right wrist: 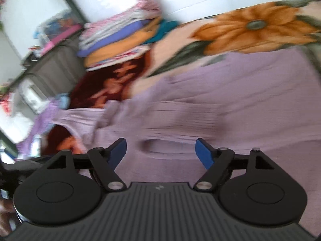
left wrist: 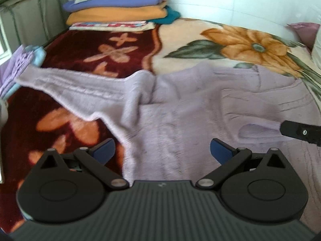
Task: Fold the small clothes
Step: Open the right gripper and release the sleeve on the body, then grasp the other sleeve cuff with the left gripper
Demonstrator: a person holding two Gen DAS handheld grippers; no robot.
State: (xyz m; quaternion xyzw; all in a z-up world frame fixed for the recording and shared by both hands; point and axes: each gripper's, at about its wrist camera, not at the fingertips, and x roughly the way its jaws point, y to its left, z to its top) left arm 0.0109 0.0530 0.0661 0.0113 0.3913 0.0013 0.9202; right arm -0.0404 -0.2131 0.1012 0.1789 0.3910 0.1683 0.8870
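Both your left tongs [left wrist: 162,150] and right tongs [right wrist: 161,150] hang released over the fuzzy lilac knit sweater [left wrist: 180,104], spread flat ahead for folding.

Right gripper [right wrist: 161,152] jaws held apart above lilac knitted sweater [right wrist: 210,104], nothing gripped. Sweater spread on floral blanket [right wrist: 250,26]. Folded clothes stack [right wrist: 120,38] seen behind, blurred.

One lilac sweater [left wrist: 180,108] spread on one floral blanket [left wrist: 200,38]. One stack of folded clothes [left wrist: 118,6] at its far edge, two grippers.
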